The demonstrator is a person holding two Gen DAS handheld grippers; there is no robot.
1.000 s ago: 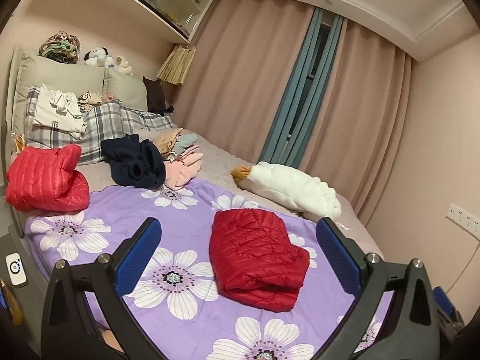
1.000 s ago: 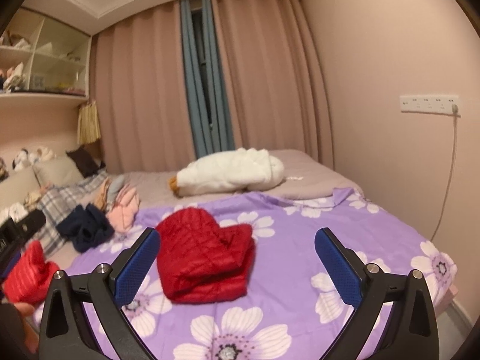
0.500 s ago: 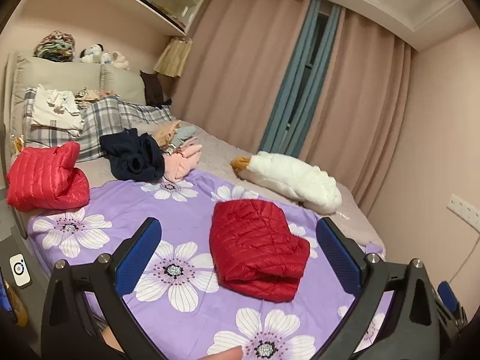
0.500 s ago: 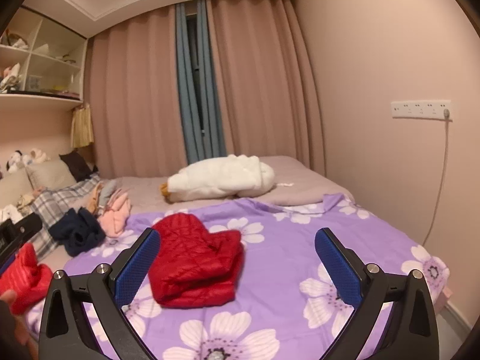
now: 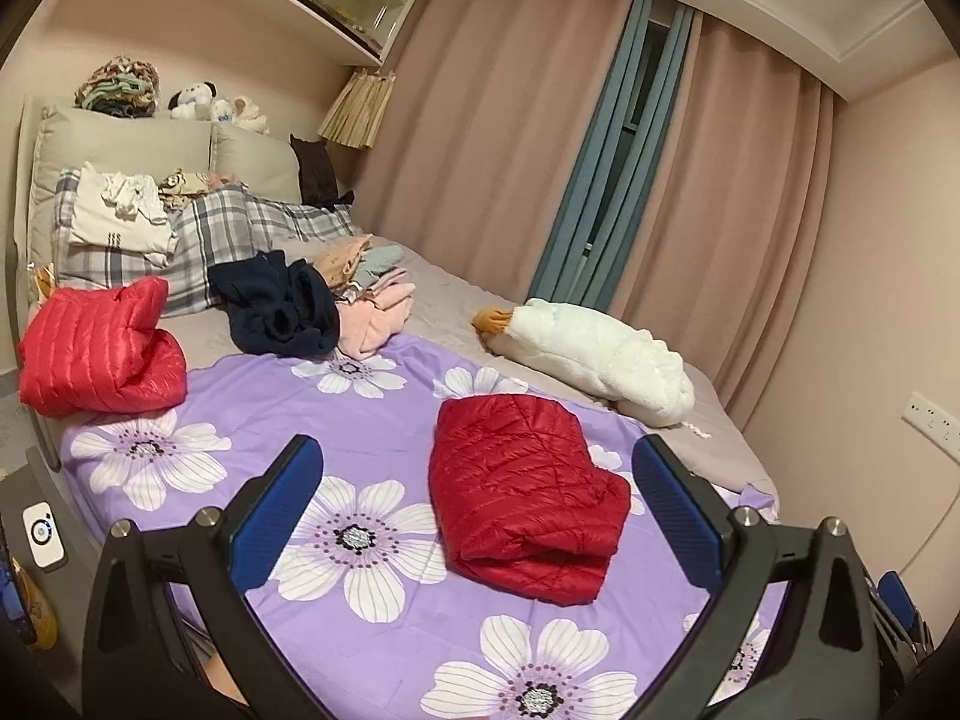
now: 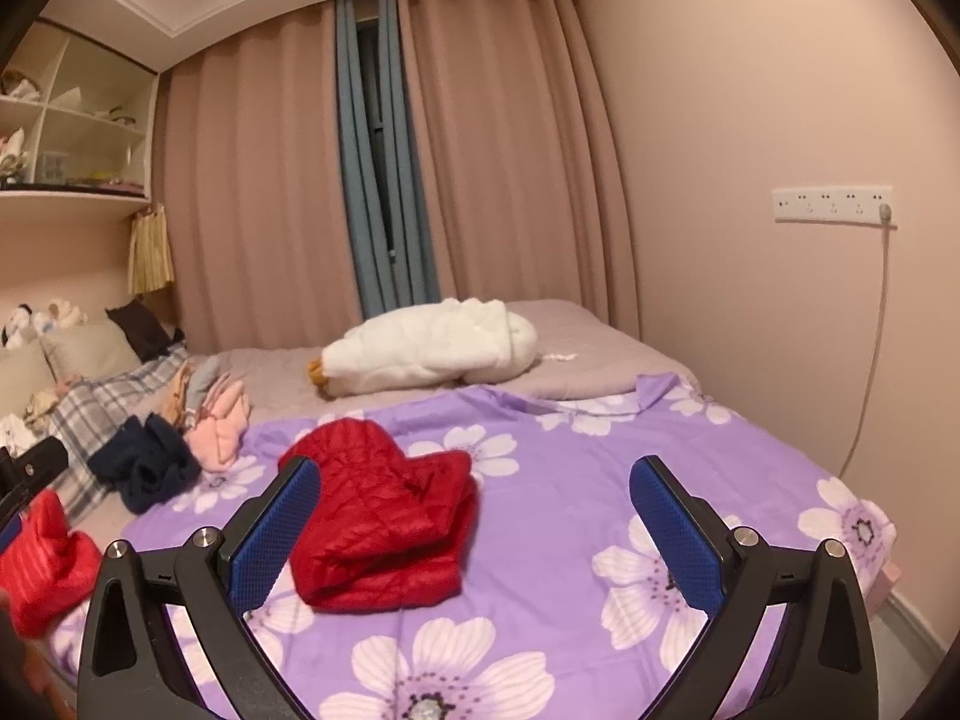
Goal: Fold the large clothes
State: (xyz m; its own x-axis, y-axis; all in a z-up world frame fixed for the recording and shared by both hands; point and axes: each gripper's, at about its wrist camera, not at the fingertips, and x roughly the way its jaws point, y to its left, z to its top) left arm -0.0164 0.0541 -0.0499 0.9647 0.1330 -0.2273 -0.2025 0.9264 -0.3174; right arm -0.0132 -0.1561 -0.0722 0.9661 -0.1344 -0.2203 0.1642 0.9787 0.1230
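- Left gripper (image 5: 477, 507) up over the bed, jaws spread wide, nothing between the pads.
- Right gripper (image 6: 474, 525) same: jaws released, empty, clear of the fabric.
- Folded red jacket (image 5: 519, 489) lies flat on the purple flower sheet (image 5: 372, 432), mid-bed.
- 2nd red jacket (image 5: 96, 348) bunched by the plaid pillow (image 5: 222, 234), w/ navy garment (image 5: 279, 306) beside.
- White goose plush (image 5: 594, 354) near the curtains.

Second red jacket (image 6: 42, 564) cut off by left edge in right view; shelf items (image 6: 18, 150) too small to identify; device (image 5: 42, 531) beside bed partly cropped.
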